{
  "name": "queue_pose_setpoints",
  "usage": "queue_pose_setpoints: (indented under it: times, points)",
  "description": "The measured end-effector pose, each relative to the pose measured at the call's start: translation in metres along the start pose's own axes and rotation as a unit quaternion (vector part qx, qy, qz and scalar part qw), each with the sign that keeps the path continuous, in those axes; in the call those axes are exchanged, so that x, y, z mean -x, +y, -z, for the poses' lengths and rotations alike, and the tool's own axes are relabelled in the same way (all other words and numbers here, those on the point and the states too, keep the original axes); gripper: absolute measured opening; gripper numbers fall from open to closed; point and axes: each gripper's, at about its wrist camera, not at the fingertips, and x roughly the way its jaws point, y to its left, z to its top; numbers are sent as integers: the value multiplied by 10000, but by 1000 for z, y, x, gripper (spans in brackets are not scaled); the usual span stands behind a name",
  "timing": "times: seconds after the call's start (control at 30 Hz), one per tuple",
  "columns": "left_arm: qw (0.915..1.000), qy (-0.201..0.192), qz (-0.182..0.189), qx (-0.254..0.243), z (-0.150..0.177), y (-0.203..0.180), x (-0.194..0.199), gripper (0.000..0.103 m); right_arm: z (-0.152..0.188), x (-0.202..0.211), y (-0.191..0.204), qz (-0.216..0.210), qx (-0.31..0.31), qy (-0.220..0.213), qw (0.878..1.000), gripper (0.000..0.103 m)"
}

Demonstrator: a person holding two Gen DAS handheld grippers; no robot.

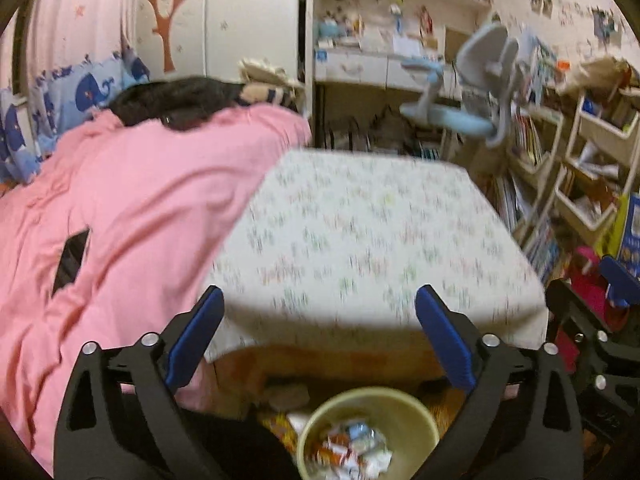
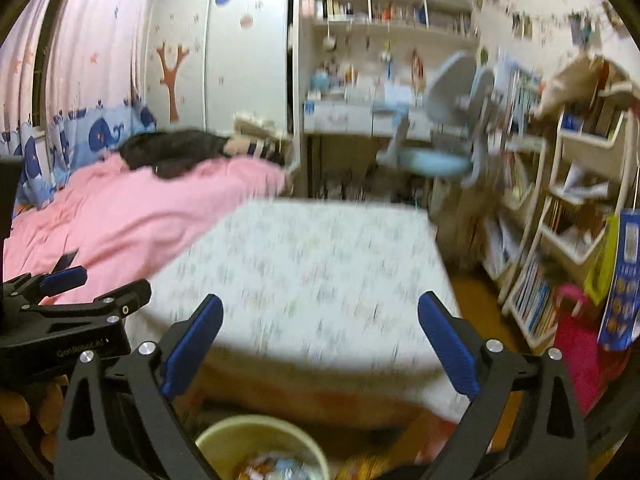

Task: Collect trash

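Note:
A pale yellow-green bin [image 1: 376, 404] stands on the floor below the table's near edge, with several crumpled wrappers [image 1: 352, 452] inside. My left gripper [image 1: 320, 294] hangs above it, open, with nothing between its blue pads. In the right wrist view the same bin [image 2: 256, 436] sits at the bottom, its wrappers [image 2: 268, 468] partly cut off. My right gripper [image 2: 320, 300] is open and empty above it. The two grippers are side by side: the left gripper [image 2: 100, 284] shows at the left edge, the right gripper [image 1: 588, 292] at the right edge.
A table with a patterned white cloth [image 1: 360, 240] fills the middle. A bed with a pink quilt [image 1: 120, 220] lies to the left, a dark flat object [image 1: 70, 256] on it. A desk chair [image 1: 480, 92] and crowded shelves [image 1: 580, 168] stand at the right.

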Motion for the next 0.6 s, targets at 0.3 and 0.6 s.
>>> queue_pose_setpoints:
  times: [0.3, 0.6]
  points:
    - [9986, -530, -23, 53, -72, -3, -27, 96, -45, -38, -13, 179, 41, -398, 9990, 95]
    - [9960, -880, -134, 100, -139, -6, -89, 96, -78, -93, -28, 383, -145, -638, 9971, 96]
